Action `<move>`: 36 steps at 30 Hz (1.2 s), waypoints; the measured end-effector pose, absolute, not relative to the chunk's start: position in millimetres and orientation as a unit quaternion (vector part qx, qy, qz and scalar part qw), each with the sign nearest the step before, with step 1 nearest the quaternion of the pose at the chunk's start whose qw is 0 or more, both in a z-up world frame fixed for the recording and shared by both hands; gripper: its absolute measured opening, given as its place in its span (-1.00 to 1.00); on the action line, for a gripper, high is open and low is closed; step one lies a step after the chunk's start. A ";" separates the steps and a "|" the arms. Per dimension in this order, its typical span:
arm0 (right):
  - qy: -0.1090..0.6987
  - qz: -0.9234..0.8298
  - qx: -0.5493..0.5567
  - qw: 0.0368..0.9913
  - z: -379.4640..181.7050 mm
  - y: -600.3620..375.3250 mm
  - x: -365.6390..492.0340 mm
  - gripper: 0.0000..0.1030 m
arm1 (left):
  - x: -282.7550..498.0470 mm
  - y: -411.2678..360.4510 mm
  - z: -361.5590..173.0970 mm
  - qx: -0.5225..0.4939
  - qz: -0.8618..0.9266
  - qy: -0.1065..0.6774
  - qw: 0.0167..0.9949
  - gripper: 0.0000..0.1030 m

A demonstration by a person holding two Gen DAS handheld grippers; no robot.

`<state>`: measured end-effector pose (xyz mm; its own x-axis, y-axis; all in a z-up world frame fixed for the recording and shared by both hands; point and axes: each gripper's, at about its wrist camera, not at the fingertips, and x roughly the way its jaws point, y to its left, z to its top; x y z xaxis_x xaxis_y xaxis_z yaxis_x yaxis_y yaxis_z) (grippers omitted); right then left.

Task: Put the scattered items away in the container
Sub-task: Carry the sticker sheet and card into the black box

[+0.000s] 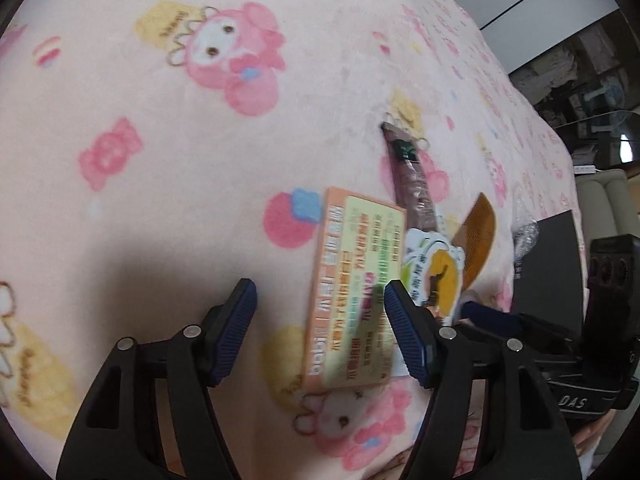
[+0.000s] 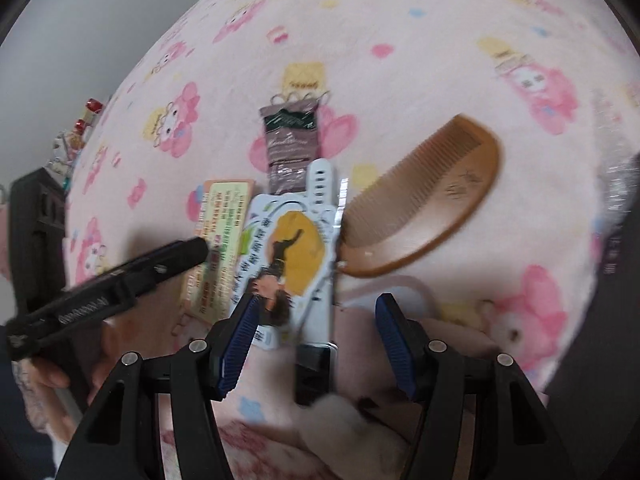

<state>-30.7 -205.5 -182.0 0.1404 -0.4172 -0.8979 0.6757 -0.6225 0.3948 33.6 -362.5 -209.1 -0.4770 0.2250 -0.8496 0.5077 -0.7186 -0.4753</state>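
Left hand-held gripper [image 1: 320, 300], jaws released, poised above the orange card [image 1: 354, 288] on the pink blanket [image 1: 160, 200]; card's long axis runs 12-to-6, toward its 1 o'clock. Right hand-held gripper [image 2: 316, 312], also released, straddles the white printed packet [image 2: 292, 256].

A home bedroom. A soft pink fleece blanket [image 1: 168, 216] printed with cartoon bunnies covers a bed. Beyond its far right edge stand white cabinet panels [image 1: 532, 4], a cluttered shelf [image 1: 576, 80] and a cream cushioned seat [image 1: 604, 196]. Trinkets [image 2: 76, 136] sit at the blanket's left edge.
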 end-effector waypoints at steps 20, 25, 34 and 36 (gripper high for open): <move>-0.021 -0.727 0.535 0.429 -64.6 -71.3 -16.5 -0.48 | 27.3 -237.6 -71.5 0.444 -0.854 0.266 -0.062 -0.31; -0.034 -0.762 0.508 0.400 -44.0 -9.9 -21.1 -0.48 | 11.5 -174.5 -49.9 0.445 -0.859 0.233 -0.098 -0.30; -0.034 -0.786 0.503 0.356 -44.9 81.5 -43.8 -0.48 | -26.7 -74.1 -45.5 0.468 -0.851 0.191 -0.144 -0.29; -0.025 -0.794 0.500 0.344 -43.3 97.9 -52.9 -0.48 | -37.9 -52.7 -47.1 0.475 -0.847 0.182 -0.155 -0.29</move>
